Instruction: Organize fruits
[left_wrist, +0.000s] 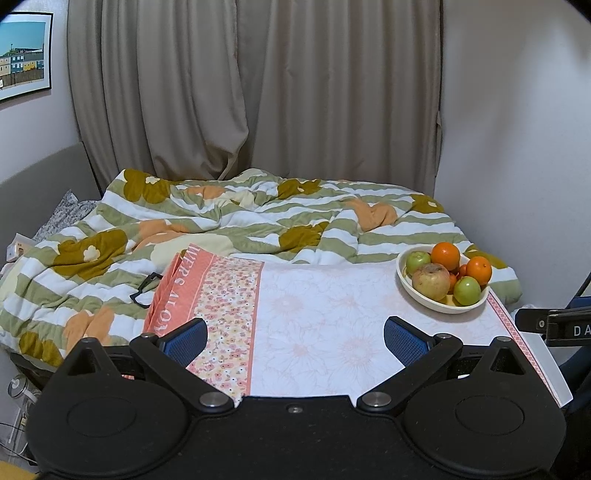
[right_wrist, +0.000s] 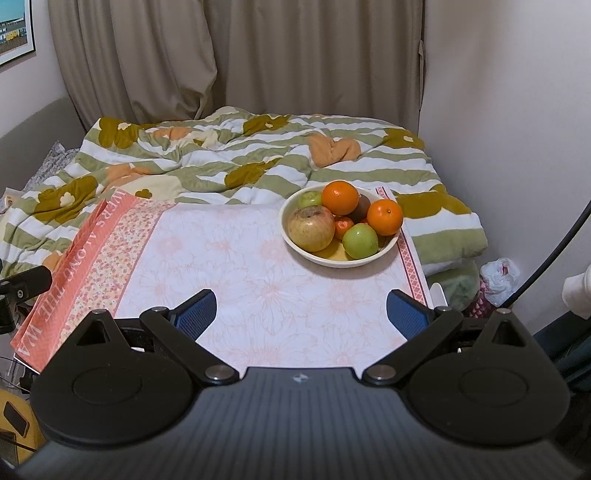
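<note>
A cream bowl (right_wrist: 295, 249) stands at the far right corner of a table under a pink floral cloth (right_wrist: 240, 277). It holds a large yellowish apple (right_wrist: 310, 228), two oranges (right_wrist: 340, 197), green apples (right_wrist: 360, 240), a small tangerine and a brown fruit. The bowl (left_wrist: 413, 291) also shows at the right of the left wrist view. My left gripper (left_wrist: 295, 339) is open and empty over the near table edge. My right gripper (right_wrist: 301, 312) is open and empty, short of the bowl.
A rumpled green-striped duvet (left_wrist: 221, 221) covers the bed behind the table. Grey curtains (left_wrist: 258, 92) hang behind it. A black clip (left_wrist: 146, 290) lies by the cloth's left edge. A white plastic bag (right_wrist: 498, 275) sits on the floor at right.
</note>
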